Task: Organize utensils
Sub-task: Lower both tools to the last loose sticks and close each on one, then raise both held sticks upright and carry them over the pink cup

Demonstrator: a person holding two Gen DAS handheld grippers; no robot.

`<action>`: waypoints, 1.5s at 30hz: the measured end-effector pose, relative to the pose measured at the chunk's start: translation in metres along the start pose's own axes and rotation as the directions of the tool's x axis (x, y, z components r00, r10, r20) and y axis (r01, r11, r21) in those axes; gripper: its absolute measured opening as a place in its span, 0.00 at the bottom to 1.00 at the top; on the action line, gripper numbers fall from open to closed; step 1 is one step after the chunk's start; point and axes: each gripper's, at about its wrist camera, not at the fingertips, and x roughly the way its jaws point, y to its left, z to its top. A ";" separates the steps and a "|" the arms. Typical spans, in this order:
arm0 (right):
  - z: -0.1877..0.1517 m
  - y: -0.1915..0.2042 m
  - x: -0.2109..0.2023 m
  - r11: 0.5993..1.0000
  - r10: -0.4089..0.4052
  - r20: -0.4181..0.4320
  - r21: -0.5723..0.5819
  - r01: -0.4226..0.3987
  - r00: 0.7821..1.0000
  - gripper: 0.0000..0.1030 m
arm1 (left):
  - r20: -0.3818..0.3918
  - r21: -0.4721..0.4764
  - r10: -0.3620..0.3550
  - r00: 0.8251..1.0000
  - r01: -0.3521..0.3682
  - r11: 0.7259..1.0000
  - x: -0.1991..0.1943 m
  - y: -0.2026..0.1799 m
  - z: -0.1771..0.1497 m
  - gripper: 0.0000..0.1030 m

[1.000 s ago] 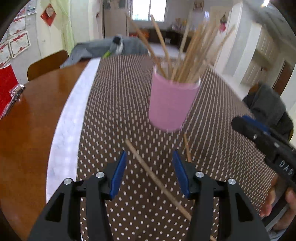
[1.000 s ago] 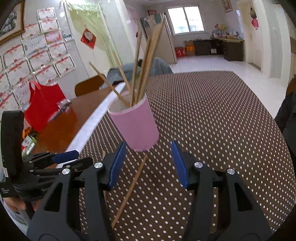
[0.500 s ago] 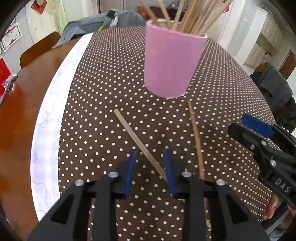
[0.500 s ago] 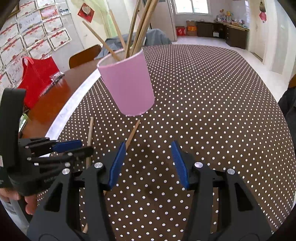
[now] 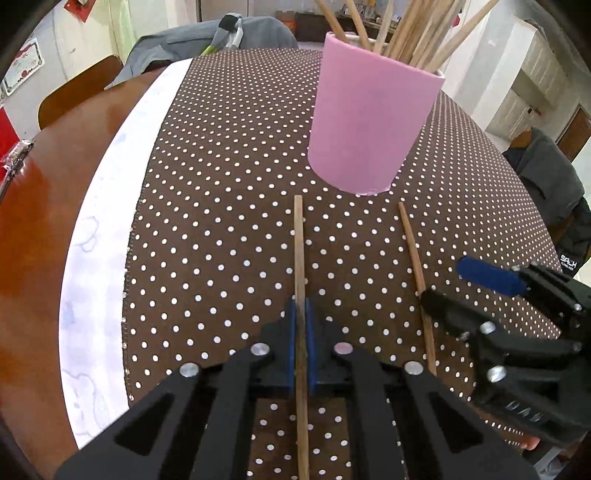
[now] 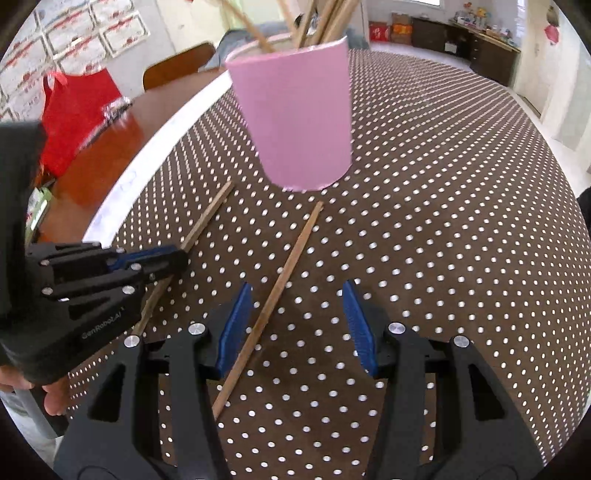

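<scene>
On my left gripper's (image 6: pixel 177 258) black body I could read "GenRobot.AI"; the right gripper (image 5: pixel 469 291) carried letters that looked like "DAS", seen upside down. A dark jacket (image 5: pixel 561 206) on a chair bore a small white "SALH". The framed certificates (image 6: pixel 99 33) on the wall were too small to read.

A brown tablecloth (image 5: pixel 229 184) with white dots covered a wooden table (image 5: pixel 33 221), with a white cloth strip (image 5: pixel 96 236) along its edge. A red bag (image 6: pixel 77 107) sat on the bare wood.

Both my grippers pointed steeply down at the cloth. My left jaws had just closed tight on a wooden chopstick (image 5: pixel 299 251) lying before the pink cup (image 5: pixel 369 122) of chopsticks. My right jaws stood about half open around the second chopstick (image 6: pixel 284 269), the pads not pressing on it.
</scene>
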 end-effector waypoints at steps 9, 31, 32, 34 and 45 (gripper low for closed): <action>0.019 0.017 0.016 0.995 -0.075 -0.084 -0.079 0.068 0.994 0.25 | 0.061 0.001 -0.001 0.998 0.001 1.000 -0.009 -0.001 0.002 0.06; -0.002 -0.038 -0.027 0.996 0.088 -0.055 -0.009 -0.089 0.995 0.06 | 0.245 0.080 -0.056 0.968 0.037 0.996 -0.058 -0.033 -0.005 0.06; -0.004 -0.042 -0.034 0.996 0.092 -0.034 -0.009 -0.093 0.995 0.06 | 0.267 0.086 -0.053 0.962 0.031 0.996 -0.063 -0.036 -0.005 0.06; -0.006 -0.047 -0.047 0.993 0.117 0.009 0.000 -0.117 0.993 0.06 | 0.309 0.094 -0.045 0.950 0.016 0.995 -0.072 -0.040 -0.006 0.06; -0.019 -0.064 -0.110 0.974 0.225 0.193 -0.014 -0.226 0.955 0.06 | 0.492 0.125 -0.015 0.871 -0.053 0.991 -0.114 -0.058 -0.008 0.06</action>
